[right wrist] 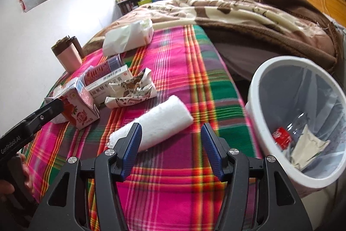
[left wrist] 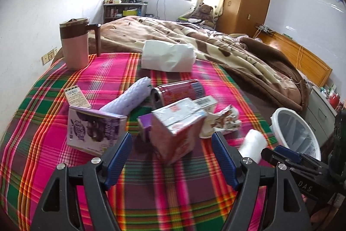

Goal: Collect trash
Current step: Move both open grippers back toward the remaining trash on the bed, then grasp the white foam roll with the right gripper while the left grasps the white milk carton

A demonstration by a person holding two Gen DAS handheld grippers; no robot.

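Trash is spread on a plaid blanket [right wrist: 177, 70] covering the near end of a bed; a white bin [right wrist: 257, 83] with a liner stands just off the bed's right edge. Inside the bin a red-labelled clear bottle [right wrist: 282, 136] and a crumpled beige paper [right wrist: 309, 146] are already seen, so part of the job is judged done.

Most of it is left. Still lying on the blanket: a red milk carton [left wrist: 179, 135], a purple carton [left wrist: 95, 130], a red can [left wrist: 177, 92] on its side, a long medicine box [right wrist: 108, 84], a crumpled printed wrapper [right wrist: 134, 88], a small barcoded box [left wrist: 76, 96]. A rolled white towel [right wrist: 160, 125], a rolled lilac cloth [left wrist: 129, 99], a tissue pack [left wrist: 168, 55] and a pink mug [left wrist: 74, 44] at the far left are also there; whether these count as trash cannot be told.

The left gripper [left wrist: 172, 152] is released, jaws spread, with the red milk carton just ahead of and between the tips, not pressed. The right gripper [right wrist: 172, 144] is also released and empty, its left pad overlapping the near end of the white towel in the right wrist view, bin close on its right.

The next pick is judged to be the red carton.
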